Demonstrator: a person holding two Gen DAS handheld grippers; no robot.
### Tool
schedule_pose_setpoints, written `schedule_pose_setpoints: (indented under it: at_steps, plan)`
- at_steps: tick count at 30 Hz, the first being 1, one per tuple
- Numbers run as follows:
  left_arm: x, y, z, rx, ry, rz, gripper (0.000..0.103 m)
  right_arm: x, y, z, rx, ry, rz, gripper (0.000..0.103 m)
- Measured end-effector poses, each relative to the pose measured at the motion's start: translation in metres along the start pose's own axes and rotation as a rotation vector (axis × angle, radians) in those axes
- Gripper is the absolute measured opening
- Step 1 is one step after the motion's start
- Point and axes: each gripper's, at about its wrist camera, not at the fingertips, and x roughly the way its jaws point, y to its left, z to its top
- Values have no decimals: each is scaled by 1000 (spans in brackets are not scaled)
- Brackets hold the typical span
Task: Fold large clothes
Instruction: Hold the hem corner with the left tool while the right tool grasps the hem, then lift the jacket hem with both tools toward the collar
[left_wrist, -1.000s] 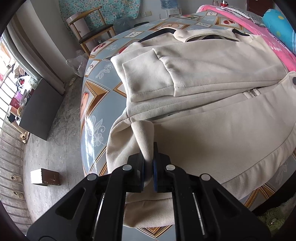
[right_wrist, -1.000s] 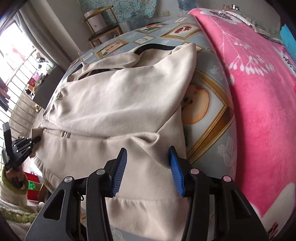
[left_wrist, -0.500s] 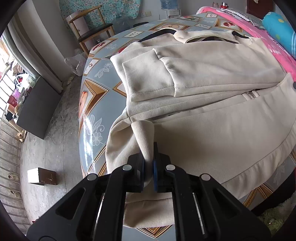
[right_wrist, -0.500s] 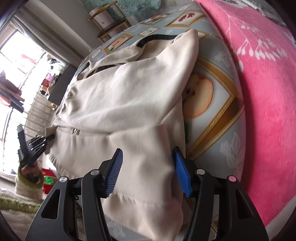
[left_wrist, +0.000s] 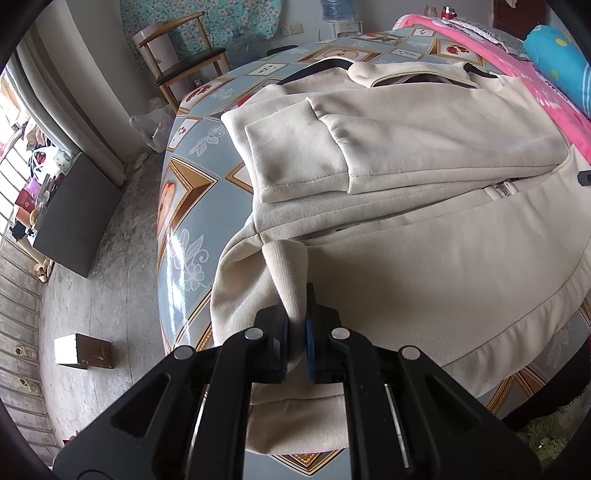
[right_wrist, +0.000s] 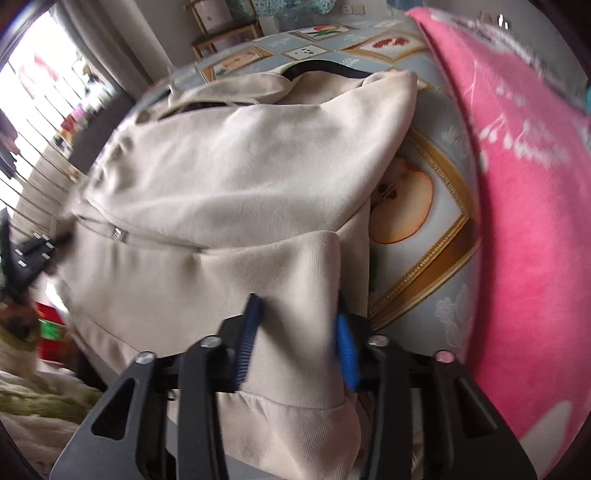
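Tablecloth (left_wrist: 192, 221); jacket (left_wrist: 424, 258) between tongs (left_wrist: 297, 332)

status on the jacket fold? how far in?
Done: one sleeve already lies folded across the jacket.
In hand: left gripper is shut on the hem corner; right gripper is closing around the other hem corner.
Left: the bottom half is not yet folded up toward the collar.
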Motion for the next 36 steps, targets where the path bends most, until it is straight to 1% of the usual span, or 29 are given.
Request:
schedule_pose_setpoints:
  at_steps: [1, 2, 4, 7, 11, 14, 17, 28, 36]
  plan:
    - [0, 0, 0, 0, 0, 1, 7, -2, 4, -1, -16, -8, -26, 23]
    - [0, 0, 0, 1, 0, 3, 7, -4, 9, -2, -34, -16, -55, 18]
    - [0, -1, 0, 3, 0, 7, 7, -8, 19, -3, -66, -33, -122, 15]
    - [0, -2, 1, 3, 4, 15, 7, -6, 27, -5, -87, -43, -203, 15]
    - [0, -4, 1, 5, 13, 26, 7, 0, 32, -6, -93, -44, -265, 15]
    - [1, -4, 3, -3, 21, 28, 7, -3, 35, -6, -80, -61, -284, 14]
    - [1, -4, 3, -10, 25, 27, 7, -8, 35, -6, -64, -79, -293, 12]
    - [2, -4, 3, -8, 28, 30, 7, 3, 36, -6, -59, -59, -324, 12]
    - [2, -5, 2, -7, 26, 32, 7, 4, 35, -7, -41, -73, -327, 12]
